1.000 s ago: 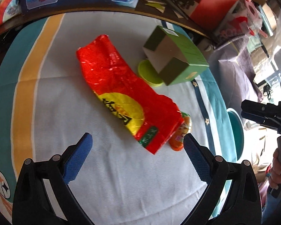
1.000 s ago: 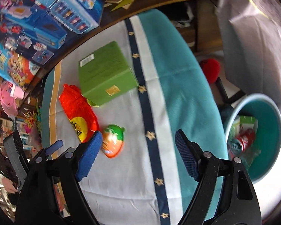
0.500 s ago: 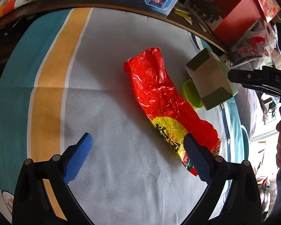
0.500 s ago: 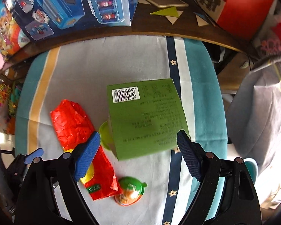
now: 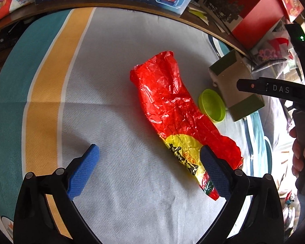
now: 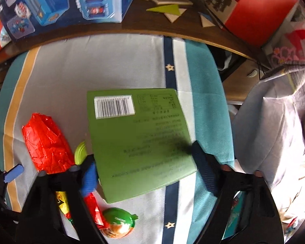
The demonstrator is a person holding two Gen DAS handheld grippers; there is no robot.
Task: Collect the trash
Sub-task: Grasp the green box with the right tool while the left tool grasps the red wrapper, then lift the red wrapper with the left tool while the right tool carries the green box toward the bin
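A crinkled red and yellow snack bag (image 5: 172, 109) lies flat on the striped cloth. My left gripper (image 5: 148, 168) is open just above the cloth, its right finger over the bag's yellow end. A green carton (image 6: 138, 136) stands on the cloth; it also shows in the left wrist view (image 5: 235, 89). My right gripper (image 6: 144, 174) is open with its jaws on either side of the carton's near end. A lime-green lid (image 5: 211, 105) lies between bag and carton. A green and orange egg-shaped wrapper (image 6: 120, 221) lies near the front edge.
Blue toy boxes (image 6: 71, 2) and a red box (image 5: 256, 14) stand on the wooden table (image 6: 132, 26) behind the cloth. A chair draped in grey fabric (image 6: 274, 118) is at the right.
My right gripper moved in and down over the green carton until its jaws straddle it. My left gripper shifted left along the bag and came slightly nearer.
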